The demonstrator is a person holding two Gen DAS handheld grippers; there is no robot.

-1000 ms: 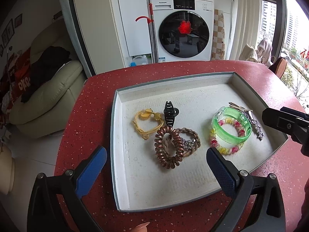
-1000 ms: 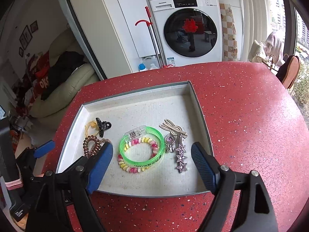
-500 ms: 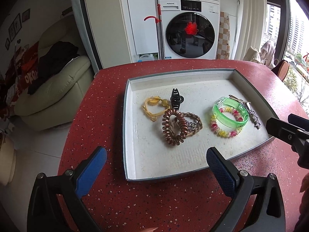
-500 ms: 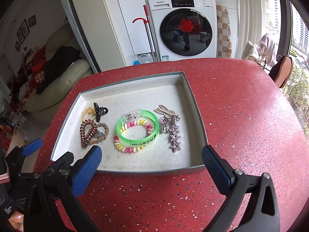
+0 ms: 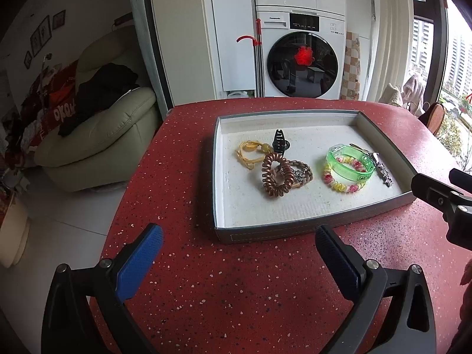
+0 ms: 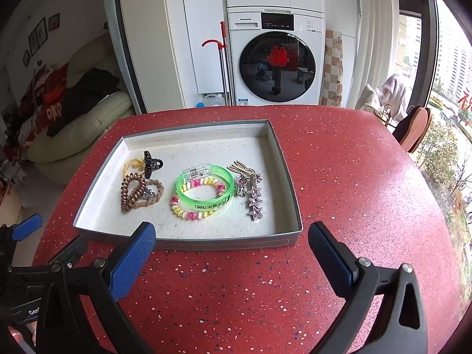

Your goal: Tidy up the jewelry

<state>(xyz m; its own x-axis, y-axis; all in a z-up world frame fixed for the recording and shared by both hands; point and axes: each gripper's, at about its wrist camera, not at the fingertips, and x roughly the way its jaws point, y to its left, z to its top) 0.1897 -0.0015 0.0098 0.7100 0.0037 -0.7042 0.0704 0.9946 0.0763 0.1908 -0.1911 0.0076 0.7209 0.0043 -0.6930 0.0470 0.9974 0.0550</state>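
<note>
Hovered over the red desk (image 6: 339,177) short of the tray (image 6: 224,243): left hand-held gripper (image 5: 239,253) and right hand-held gripper (image 6: 231,250), both spread wide, grasping nothing. Lay inside the tray: green bangle (image 6: 203,187), beaded bracelet (image 6: 191,212), brown coil tie (image 5: 273,177), star clip (image 6: 255,203).

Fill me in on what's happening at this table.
A person holds two grippers over a red table, both open and empty. The left gripper and right gripper sit short of a tray holding hair ties, a green bracelet, a black claw clip and a star clip. Nothing is being handled.
</note>
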